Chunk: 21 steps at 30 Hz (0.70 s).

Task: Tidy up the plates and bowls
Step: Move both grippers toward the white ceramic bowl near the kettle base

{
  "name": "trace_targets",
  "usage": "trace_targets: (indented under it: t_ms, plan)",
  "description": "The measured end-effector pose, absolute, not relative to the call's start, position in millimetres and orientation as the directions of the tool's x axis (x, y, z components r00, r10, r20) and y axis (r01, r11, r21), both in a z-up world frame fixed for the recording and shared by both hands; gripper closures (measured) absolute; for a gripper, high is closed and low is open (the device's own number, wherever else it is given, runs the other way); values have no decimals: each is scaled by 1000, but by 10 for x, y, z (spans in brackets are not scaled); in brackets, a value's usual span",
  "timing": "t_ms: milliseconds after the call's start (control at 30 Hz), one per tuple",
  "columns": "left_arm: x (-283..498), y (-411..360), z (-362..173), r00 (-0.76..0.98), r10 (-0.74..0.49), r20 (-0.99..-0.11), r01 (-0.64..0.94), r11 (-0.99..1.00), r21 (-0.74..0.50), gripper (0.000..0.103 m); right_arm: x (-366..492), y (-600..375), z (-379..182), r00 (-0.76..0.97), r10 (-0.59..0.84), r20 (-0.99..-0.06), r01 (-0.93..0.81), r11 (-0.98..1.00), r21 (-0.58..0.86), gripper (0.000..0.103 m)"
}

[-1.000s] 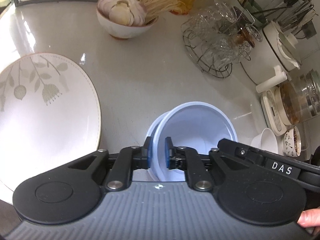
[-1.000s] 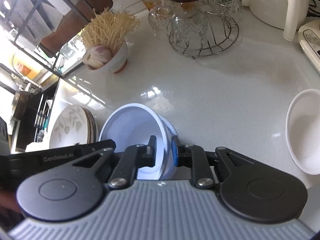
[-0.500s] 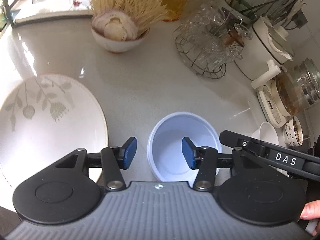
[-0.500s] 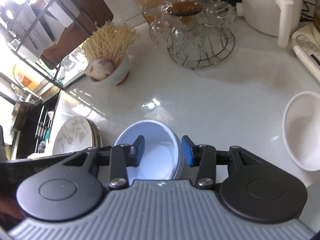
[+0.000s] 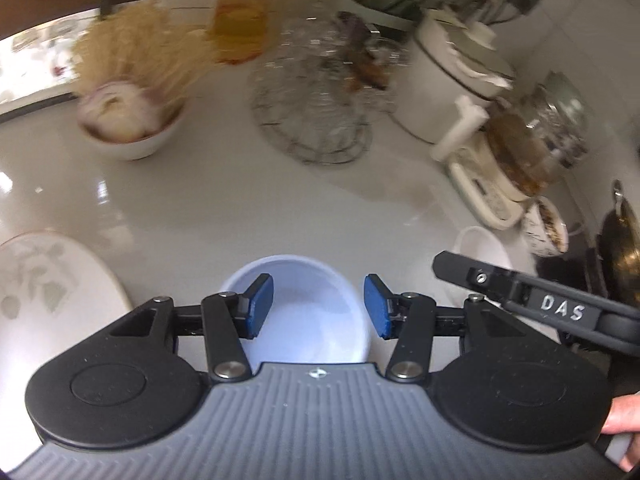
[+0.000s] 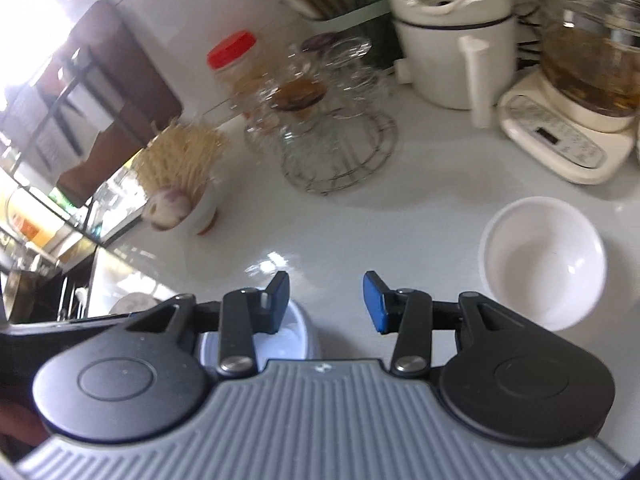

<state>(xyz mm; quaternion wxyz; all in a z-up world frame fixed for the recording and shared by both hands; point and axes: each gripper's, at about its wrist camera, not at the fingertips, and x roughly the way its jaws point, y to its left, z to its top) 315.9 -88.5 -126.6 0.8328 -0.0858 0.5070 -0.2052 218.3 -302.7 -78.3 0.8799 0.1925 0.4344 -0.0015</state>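
In your left wrist view, the left gripper (image 5: 318,308) stands half open with nothing between its blue pads, the pale blue bowl (image 5: 298,308) sits upright on the countertop (image 5: 240,208) directly beneath it, and the leaf-patterned plate (image 5: 52,288) lies off to the left. In your right wrist view, the right gripper (image 6: 326,302) is likewise parted and empty; the blue bowl (image 6: 298,330) peeks out under its left finger, while the white bowl (image 6: 544,264) sits to the right, nearer this hand, so it is probably your next pick.
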Motion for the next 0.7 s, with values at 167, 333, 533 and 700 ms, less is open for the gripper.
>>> trace_targets:
  t_ms: [167,333,533,700]
  plan:
    - [3257,-1101,-1222,361,-486,-796,302,868,-393,47,2037,-3223,-713,648,82,-757,262,910,323,59]
    - [3355,-1393,-1218,314,-535,-784,397,824,-404,47,1896,-3473,-720,654,-20,-756,378,874,305,59]
    - [3417,-1763,-1263,265,-578,-771,499,767,-404,47,1716,-3789,-755,648,-129,-751,493,823,284,59]
    - [3500,-2046,-1328,217,-585,-782,554,733,-394,47,1627,-3976,-805,624,-178,-761,560,781,276,59]
